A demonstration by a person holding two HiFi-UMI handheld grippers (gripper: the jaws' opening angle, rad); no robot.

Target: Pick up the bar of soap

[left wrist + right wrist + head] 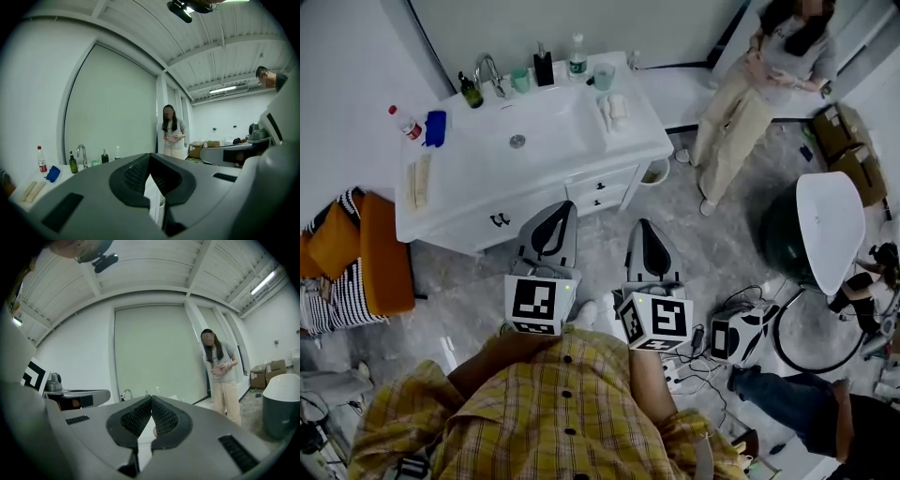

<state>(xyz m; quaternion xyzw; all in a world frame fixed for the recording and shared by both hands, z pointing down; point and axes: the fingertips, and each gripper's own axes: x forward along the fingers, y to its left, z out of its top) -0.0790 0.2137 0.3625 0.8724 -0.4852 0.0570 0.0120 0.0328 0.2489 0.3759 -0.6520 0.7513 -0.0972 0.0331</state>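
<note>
A pale bar of soap [617, 110] lies on the white vanity top [469, 192], just right of the basin [534, 131]. Both grippers hang over the floor in front of the vanity, well short of the soap. In the head view my left gripper [567, 208] points at the drawer front and my right gripper [642, 225] is beside it. The left gripper [150, 154] is shut with its tips touching and nothing between them. The right gripper [151, 398] is shut and empty too. Neither gripper view shows the soap clearly.
A faucet [487, 70], green bottle [470, 91], black dispenser [544, 67], clear bottle [577, 56], cup [604, 75], blue object [435, 127] and red-capped bottle [405, 122] stand on the vanity. A person [759, 84] stands at the back right. A tub [825, 234] and cables [712, 356] are at the right.
</note>
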